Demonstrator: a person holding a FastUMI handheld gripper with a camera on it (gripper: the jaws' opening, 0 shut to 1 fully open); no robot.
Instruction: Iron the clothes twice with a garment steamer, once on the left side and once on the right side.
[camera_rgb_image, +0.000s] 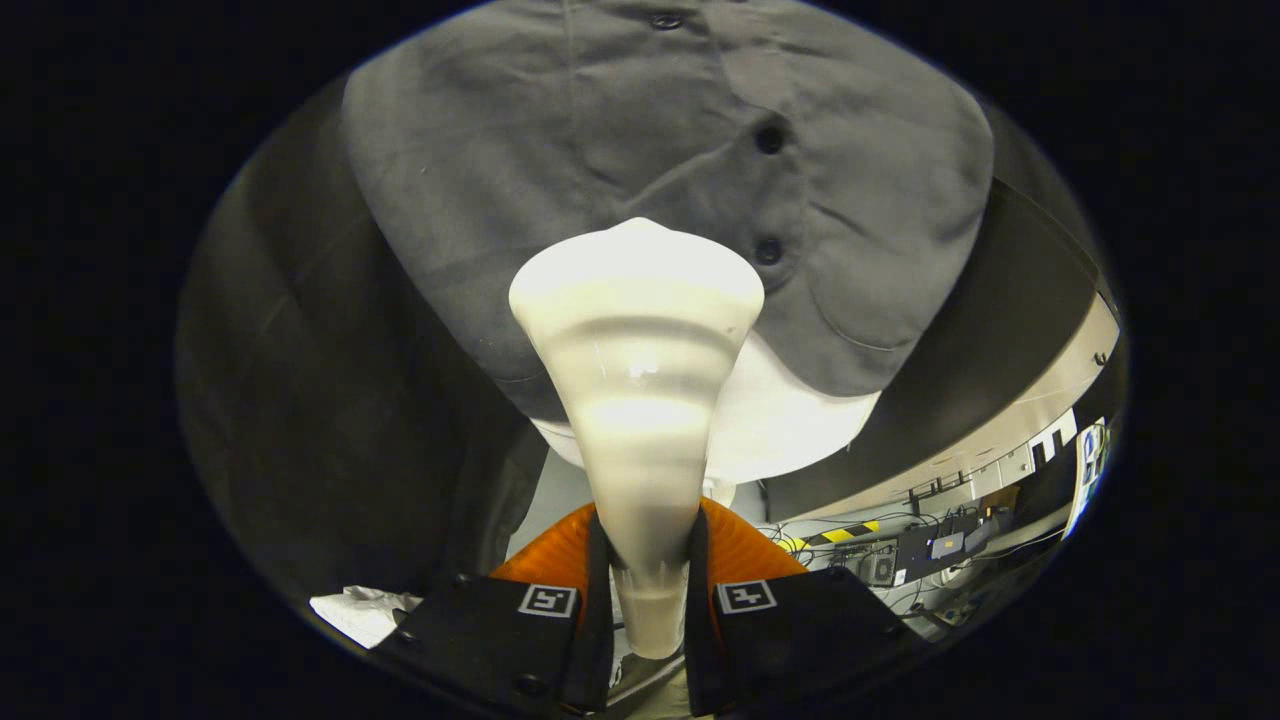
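Gripper view: we log one gripper (648, 600), both fingers clenched on the steamer's narrow handle.
Steamer (637, 340): one, cream; long axis runs straight ahead from the fingers, wide head pointing at the shirt.
Shirt (560, 150): one, grey, just beyond the head; we count three dark buttons (768, 138).
Orange part (745, 550): behind the fingers.
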